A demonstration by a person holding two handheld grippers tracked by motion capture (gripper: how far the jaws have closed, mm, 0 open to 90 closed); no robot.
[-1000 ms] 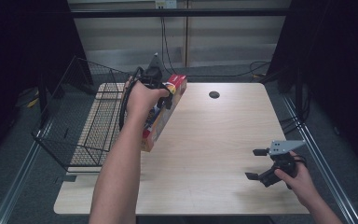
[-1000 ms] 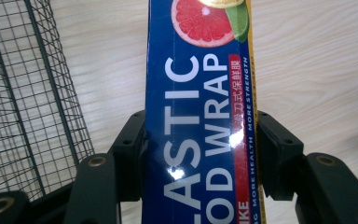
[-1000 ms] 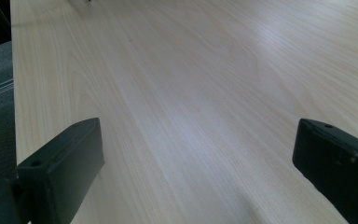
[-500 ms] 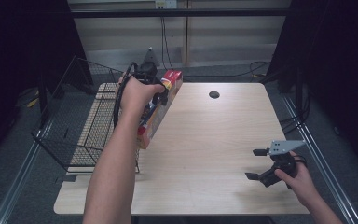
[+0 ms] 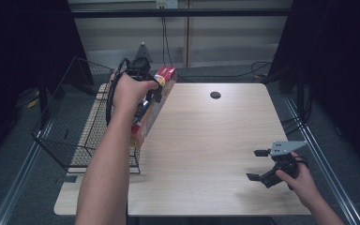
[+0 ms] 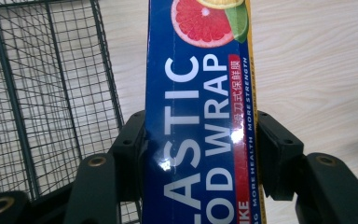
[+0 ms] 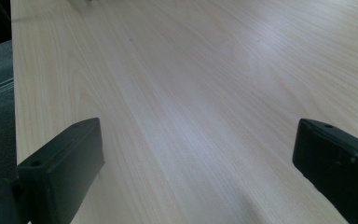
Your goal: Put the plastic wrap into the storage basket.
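1. Since the earlier frames the left gripper (image 5: 146,89) has carried the plastic wrap box (image 5: 151,105) a little higher and further toward the table's left edge, so that the box now hangs just over the wire basket's near wall; the right gripper (image 5: 261,165) has kept its place.
2. The left gripper's jaws are clamped on the two long sides of the plastic wrap box (image 6: 198,116), which runs straight up between them in the left gripper view, its blue printed face toward the camera.
3. In the high view the box is held clear of the table, tilted, its red end up and away from the person and its lower end down toward the person.
4. The wire basket (image 5: 70,136) stands at the table's left edge, partly over it, open at the top, and its mesh (image 6: 42,93) lies just beside the box in the left gripper view.
5. The right gripper (image 7: 196,172) sits low over the near right part of the table (image 5: 206,140), jaws wide apart with nothing but bare wood between them.
6. It is near the table's front edge and near its right edge.
7. The wooden table top between the two grippers is bare, and they are well apart.
8. A small dark round hole (image 5: 215,95) lies near the far edge, well away from both grippers.
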